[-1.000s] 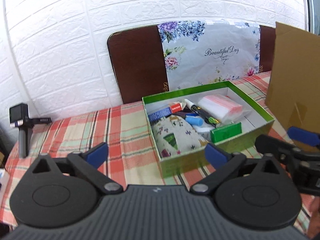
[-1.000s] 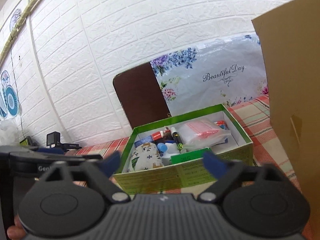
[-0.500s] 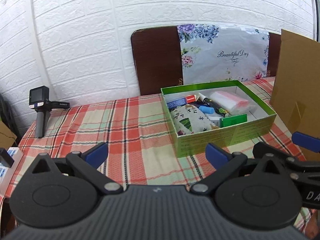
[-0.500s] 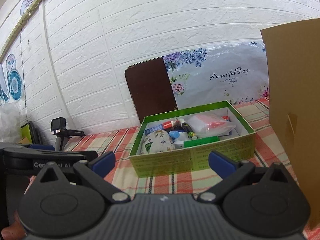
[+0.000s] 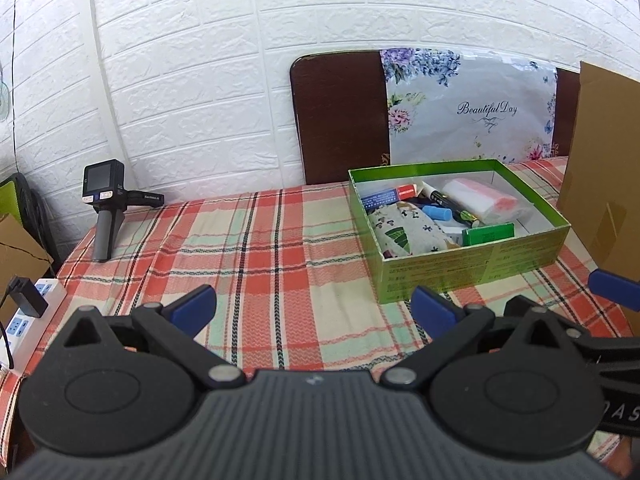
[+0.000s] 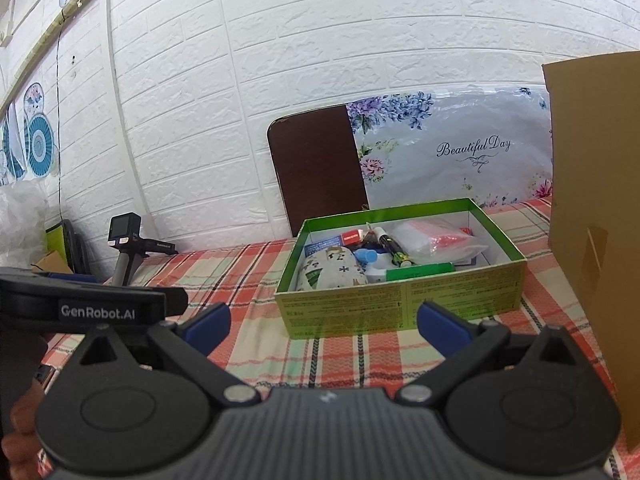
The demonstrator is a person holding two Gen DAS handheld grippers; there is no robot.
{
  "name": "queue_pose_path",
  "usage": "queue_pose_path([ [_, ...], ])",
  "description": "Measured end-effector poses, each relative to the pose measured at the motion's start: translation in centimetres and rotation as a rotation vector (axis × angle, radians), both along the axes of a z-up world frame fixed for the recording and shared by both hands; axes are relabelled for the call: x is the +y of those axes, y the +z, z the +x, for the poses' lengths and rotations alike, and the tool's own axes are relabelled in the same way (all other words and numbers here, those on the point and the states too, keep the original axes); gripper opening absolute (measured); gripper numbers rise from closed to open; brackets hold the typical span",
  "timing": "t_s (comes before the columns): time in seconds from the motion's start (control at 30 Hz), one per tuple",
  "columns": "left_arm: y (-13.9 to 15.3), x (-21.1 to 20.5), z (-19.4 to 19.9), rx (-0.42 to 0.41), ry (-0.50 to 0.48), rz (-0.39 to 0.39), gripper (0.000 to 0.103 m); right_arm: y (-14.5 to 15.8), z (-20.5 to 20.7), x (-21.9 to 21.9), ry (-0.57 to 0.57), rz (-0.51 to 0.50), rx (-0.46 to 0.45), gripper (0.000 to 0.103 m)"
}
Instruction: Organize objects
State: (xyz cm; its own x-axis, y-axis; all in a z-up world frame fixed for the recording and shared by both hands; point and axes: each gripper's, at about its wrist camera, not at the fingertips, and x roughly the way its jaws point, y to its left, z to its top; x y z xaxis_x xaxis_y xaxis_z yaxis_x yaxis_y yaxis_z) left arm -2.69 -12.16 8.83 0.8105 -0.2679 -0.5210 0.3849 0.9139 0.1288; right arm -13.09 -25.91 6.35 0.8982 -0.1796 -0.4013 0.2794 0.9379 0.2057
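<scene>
A green box (image 5: 472, 266) (image 6: 400, 304) stands on the plaid tablecloth, right of centre. It holds a patterned fabric pouch (image 5: 404, 232) (image 6: 332, 270), a marker (image 5: 452, 204), a blue cap (image 5: 438, 213), a green flat pack (image 5: 488, 235), a plastic bag with red contents (image 5: 484, 200) and a red-and-blue tube. My left gripper (image 5: 314, 306) is open and empty, held back from the box. My right gripper (image 6: 324, 322) is open and empty, in front of the box's near wall.
A tall cardboard panel (image 5: 604, 184) (image 6: 596, 216) stands right of the box. A small camera on a handle (image 5: 105, 204) (image 6: 126, 248) stands at the table's far left. A dark board and floral bag (image 5: 468, 116) lean on the brick wall. A power strip (image 5: 28, 312) lies off the left edge.
Both grippers have pulled back from the green box, which now looks smaller and farther. More of the tablecloth and the camera at left have come into view. Both grippers stay open.
</scene>
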Motion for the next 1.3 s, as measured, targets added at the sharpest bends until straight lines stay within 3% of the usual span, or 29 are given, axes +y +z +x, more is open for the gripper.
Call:
queue_pose_path([
  [0.7, -1.1, -0.4, 0.5, 0.032, -0.009, 0.034, 0.103, -0.4, 0.3, -0.6, -0.035, -0.004, -0.005, 0.103],
  [0.9, -2.6, -0.7, 0.7, 0.097, 0.000, 0.061, 0.103, -0.9, 0.4, -0.6, -0.065, -0.033, 0.007, 0.103],
  [1.1, -5.3, -0.6, 0.8, 0.230, 0.000, 0.092, 0.103, -1.3, 0.6, -1.1, -0.073, -0.003, 0.050, 0.103],
  [1.3, -6.7, -0.8, 0.6, 0.265, -0.002, 0.132, 0.103, -2.7, 1.1, -1.3, -0.062, 0.008, 0.100, 0.103],
])
